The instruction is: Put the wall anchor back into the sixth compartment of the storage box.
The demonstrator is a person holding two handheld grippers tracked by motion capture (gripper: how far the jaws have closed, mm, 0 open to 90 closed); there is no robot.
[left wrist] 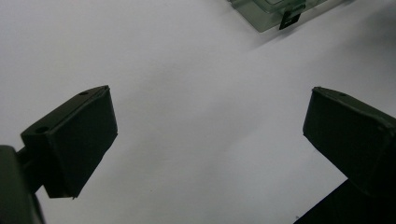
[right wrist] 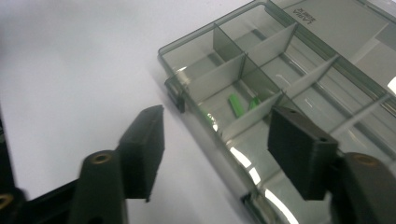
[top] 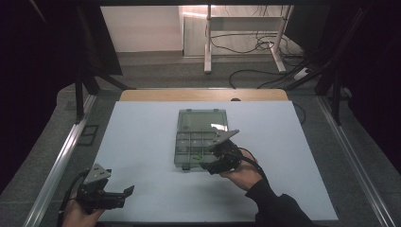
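Two green bits (right wrist: 237, 105) are already sitting in a near compartment of the open clear box (top: 201, 139) mid-table. My right gripper (right wrist: 219, 156) hangs over its near edge, jaws apart and empty. My left gripper (left wrist: 208, 133) is spread wide over the bare near-left mat, so I reckon there's sorting left.

The white mat (top: 142, 142) lies bare across the left half and lower middle of the high view. At centre, the open compartment box (top: 201, 137) blocks passage; its upright dividers (right wrist: 252, 70) split the tray into narrow cells.
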